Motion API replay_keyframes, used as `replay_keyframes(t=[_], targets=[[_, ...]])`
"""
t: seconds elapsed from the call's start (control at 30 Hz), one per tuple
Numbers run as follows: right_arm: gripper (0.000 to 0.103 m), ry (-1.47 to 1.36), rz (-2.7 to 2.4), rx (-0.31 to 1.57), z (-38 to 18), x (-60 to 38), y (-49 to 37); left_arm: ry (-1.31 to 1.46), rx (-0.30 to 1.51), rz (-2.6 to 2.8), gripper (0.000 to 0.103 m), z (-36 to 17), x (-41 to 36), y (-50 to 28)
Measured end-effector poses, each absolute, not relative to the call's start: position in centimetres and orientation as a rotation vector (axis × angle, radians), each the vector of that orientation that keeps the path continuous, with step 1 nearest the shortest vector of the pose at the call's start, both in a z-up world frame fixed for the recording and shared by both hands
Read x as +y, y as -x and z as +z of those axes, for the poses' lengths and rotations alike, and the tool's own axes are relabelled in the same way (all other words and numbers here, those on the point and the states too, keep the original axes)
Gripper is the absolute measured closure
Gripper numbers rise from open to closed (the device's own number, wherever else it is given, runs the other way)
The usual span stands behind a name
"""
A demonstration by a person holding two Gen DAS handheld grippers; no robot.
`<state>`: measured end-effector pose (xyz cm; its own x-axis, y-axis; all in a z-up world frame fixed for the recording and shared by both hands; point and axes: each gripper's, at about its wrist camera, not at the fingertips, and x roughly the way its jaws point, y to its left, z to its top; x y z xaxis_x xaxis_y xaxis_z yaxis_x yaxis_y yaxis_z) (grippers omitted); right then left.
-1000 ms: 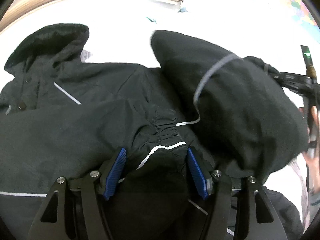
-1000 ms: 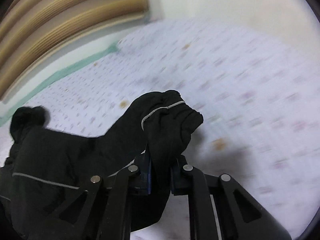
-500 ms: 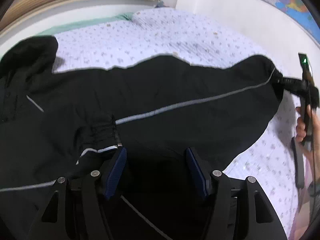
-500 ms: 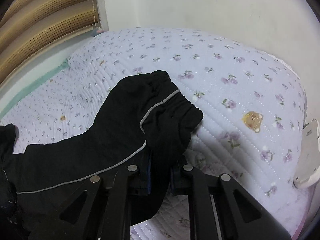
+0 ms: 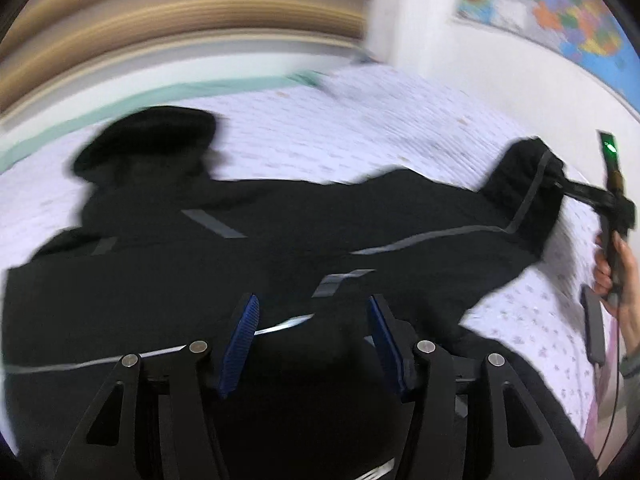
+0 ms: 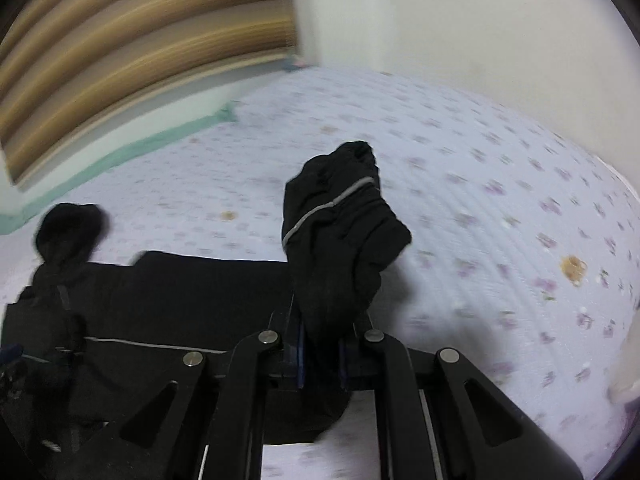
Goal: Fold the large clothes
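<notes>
A large black hooded jacket with thin grey piping lies spread on the bed. Its hood points to the far left. My left gripper is open just above the jacket's lower body, its blue pads apart and holding nothing. My right gripper is shut on the cuff of the right sleeve, which bunches up above the jaws. In the left wrist view that sleeve is stretched out to the right, ending at the right gripper.
The bed has a lilac flowered quilt. A striped wooden headboard and a white wall border it at the far side. A coloured map hangs on the wall. A hand holds the right gripper's handle.
The right gripper has pulled the sleeve off the jacket's body and out to the right, so it now lies stretched flat. Both views swung and blurred. The left gripper stays open.
</notes>
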<state>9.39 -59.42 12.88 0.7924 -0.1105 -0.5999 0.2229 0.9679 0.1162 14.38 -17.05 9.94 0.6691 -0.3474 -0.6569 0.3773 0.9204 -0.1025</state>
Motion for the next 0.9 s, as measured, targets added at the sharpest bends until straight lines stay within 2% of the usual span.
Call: replay_keyframes(t=[0.17,0.5,0.9], targets=[[0.089,-0.079,-0.107,0.626,15.0,-51.2,-9.5,-0.072,0.634,-0.115,0.045,12.5,-9.4,-11.3],[0.089,0.031,0.204,0.613,18.1,-33.6,-9.4,0.006,0.679,-0.158,0.045,11.9,-1.4,-9.7],[0.089,0.114,0.474,0.700,14.5,-15.7,-11.7,0.029,0.681,-0.234,0.045,10.1,2.1,-9.7]])
